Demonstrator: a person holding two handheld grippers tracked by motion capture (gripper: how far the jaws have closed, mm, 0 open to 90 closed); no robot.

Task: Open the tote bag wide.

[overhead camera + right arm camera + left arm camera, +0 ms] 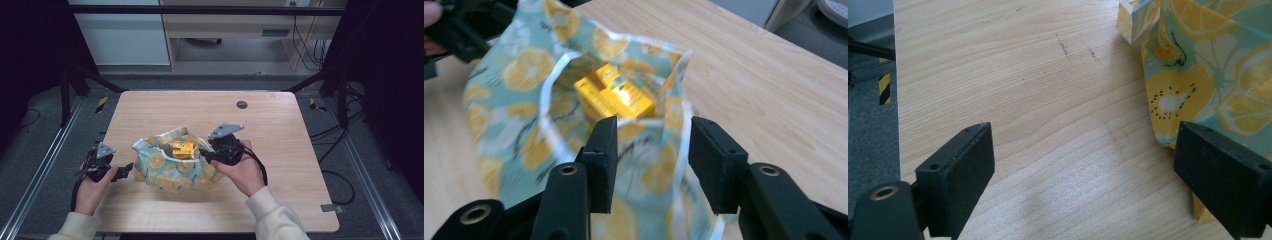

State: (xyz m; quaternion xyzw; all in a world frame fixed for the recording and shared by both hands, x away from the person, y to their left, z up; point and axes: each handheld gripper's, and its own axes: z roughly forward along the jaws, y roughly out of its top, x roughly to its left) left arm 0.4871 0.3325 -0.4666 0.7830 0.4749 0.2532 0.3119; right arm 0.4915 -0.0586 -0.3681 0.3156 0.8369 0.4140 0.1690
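In the right gripper view we see the right gripper [651, 160] with its jaws partly parted, a gap between the black pads; the near rim of the bag [519, 100] lies under and between them, but we cannot tell whether the pads touch the fabric. The bag's mouth gapes toward this camera, and inside it sits a yellow box [616, 97], tilted, its glossy face catching light.

In the left gripper view the left gripper [1083, 165] holds its jaws wide apart over bare wood. Its one pad sits just beside the bag's lower corner [1198, 85], seemingly overlapping the edge; nothing lies between the pads.

From the high view, we find the right gripper [205, 156] at the bag's right side, held in the right hand [242, 170], a grey plate on top and a black cable looping past the wrist. The left gripper [127, 170] points at the bag's left edge, held in the left hand [90, 192].

The bag [170, 172], teal with orange citrus slices, lies crumpled near the middle of the desk [280, 130], toward its front half, with the yellow box [182, 149] showing in its open top
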